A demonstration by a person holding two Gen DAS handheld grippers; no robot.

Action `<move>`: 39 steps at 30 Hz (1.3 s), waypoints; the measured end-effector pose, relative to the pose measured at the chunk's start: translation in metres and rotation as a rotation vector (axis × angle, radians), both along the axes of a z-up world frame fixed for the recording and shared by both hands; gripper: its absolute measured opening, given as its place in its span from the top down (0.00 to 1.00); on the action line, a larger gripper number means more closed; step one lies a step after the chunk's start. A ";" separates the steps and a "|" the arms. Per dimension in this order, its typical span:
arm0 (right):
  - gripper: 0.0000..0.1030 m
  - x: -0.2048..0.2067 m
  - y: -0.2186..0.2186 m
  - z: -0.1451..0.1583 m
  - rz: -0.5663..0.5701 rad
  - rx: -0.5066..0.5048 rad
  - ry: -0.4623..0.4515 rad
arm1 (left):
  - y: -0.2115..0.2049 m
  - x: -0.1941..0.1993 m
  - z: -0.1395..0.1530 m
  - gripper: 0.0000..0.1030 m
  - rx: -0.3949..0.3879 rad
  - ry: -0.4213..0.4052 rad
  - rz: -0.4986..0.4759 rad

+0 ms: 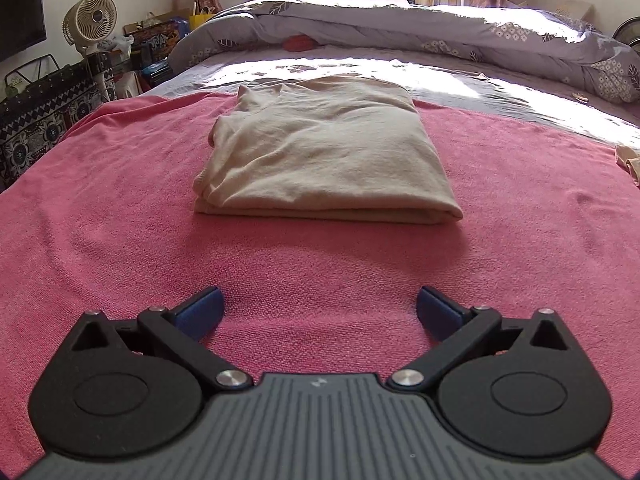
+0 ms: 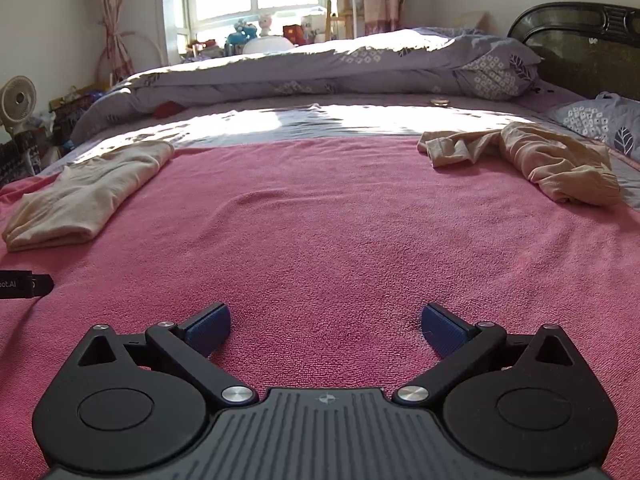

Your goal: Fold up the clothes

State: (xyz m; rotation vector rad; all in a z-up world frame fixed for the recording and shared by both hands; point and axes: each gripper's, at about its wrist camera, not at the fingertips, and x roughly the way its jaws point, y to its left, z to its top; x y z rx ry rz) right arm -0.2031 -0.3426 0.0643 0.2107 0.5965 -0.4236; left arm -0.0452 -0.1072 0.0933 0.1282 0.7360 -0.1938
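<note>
A folded beige garment (image 1: 324, 156) lies flat on the pink towel (image 1: 120, 220), straight ahead of my left gripper (image 1: 320, 310), which is open and empty just above the towel. The same folded garment shows at the left in the right wrist view (image 2: 88, 192). A crumpled beige garment (image 2: 528, 156) lies at the far right of the towel (image 2: 320, 220); its edge shows in the left wrist view (image 1: 630, 164). My right gripper (image 2: 326, 330) is open and empty over the bare middle of the towel.
A rolled purple patterned duvet (image 2: 320, 68) lies along the far side of the bed. A dark headboard (image 2: 580, 40) and a pillow (image 2: 600, 124) are at the right. A fan (image 1: 90, 20) and bags stand left of the bed. The left gripper's edge (image 2: 24, 284) shows at the left.
</note>
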 end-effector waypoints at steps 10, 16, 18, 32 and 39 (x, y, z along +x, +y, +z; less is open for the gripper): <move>0.00 -0.001 0.001 0.000 0.000 0.002 0.004 | 0.007 0.003 0.010 0.00 -0.016 0.013 0.003; 0.00 -0.001 0.001 0.000 0.000 0.002 0.005 | 0.016 0.005 0.008 0.00 -0.016 0.006 0.001; 0.00 0.000 0.000 0.001 0.001 0.002 0.005 | 0.018 0.008 0.008 0.00 -0.016 0.005 0.001; 0.00 0.001 -0.003 0.000 0.003 0.003 0.005 | 0.023 0.014 0.004 0.00 -0.014 0.003 0.001; 0.00 0.002 -0.004 0.001 0.003 0.003 0.005 | 0.026 0.023 0.002 0.00 -0.016 0.002 0.001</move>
